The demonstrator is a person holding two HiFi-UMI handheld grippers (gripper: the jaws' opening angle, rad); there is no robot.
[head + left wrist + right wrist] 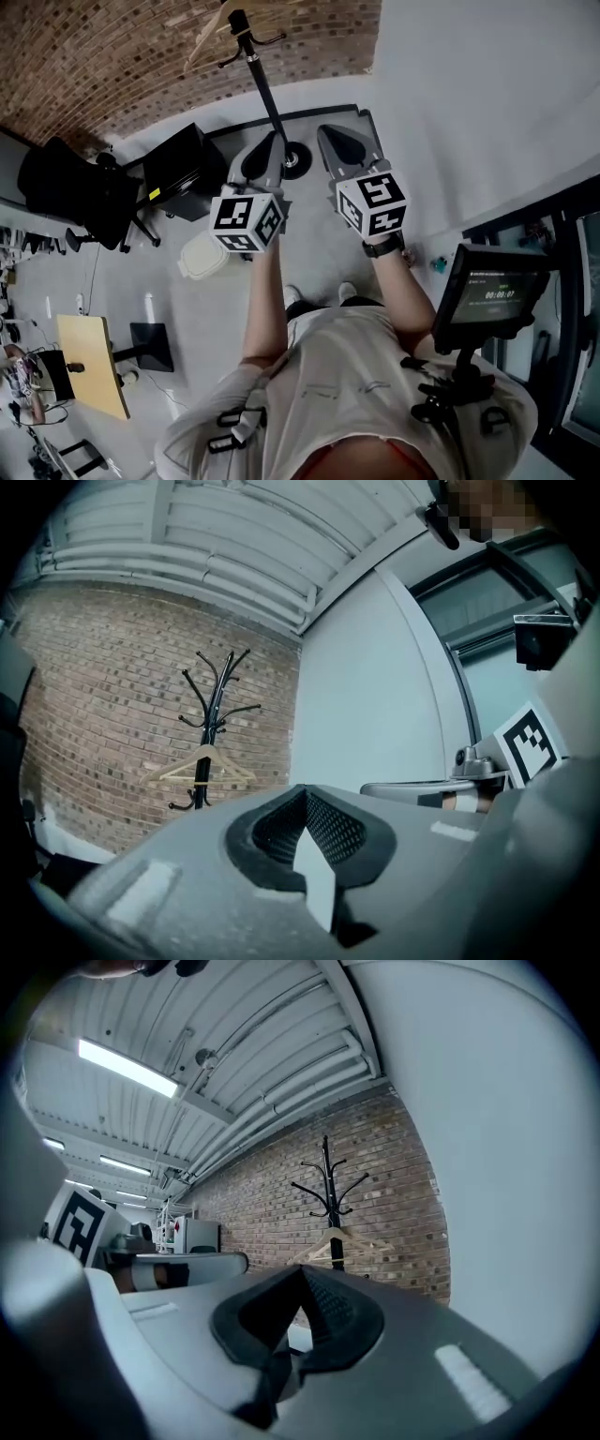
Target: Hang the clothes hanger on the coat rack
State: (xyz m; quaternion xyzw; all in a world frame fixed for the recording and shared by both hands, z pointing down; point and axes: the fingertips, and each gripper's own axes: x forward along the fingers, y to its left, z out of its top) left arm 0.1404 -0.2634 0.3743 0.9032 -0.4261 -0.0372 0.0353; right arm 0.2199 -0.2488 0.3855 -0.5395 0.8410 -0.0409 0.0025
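A black coat rack (264, 89) stands before the brick wall, its round base (294, 162) on the floor. A pale wooden hanger (201, 37) hangs on it near the top. The left gripper view shows the rack (214, 705) and hanger (202, 764) far off at the left. In the right gripper view the rack (327, 1180) and hanger (337, 1241) stand straight ahead. My left gripper (272, 141) (305, 794) and right gripper (333, 136) (305, 1274) are held level side by side, well short of the rack. Both are shut with nothing in them.
A white wall (487, 94) runs along the right. At the left stand a black office chair (80, 192) and a black cabinet (183, 169). A white lidded tub (204, 258) lies on the floor. A wooden desk (89, 361) is at lower left.
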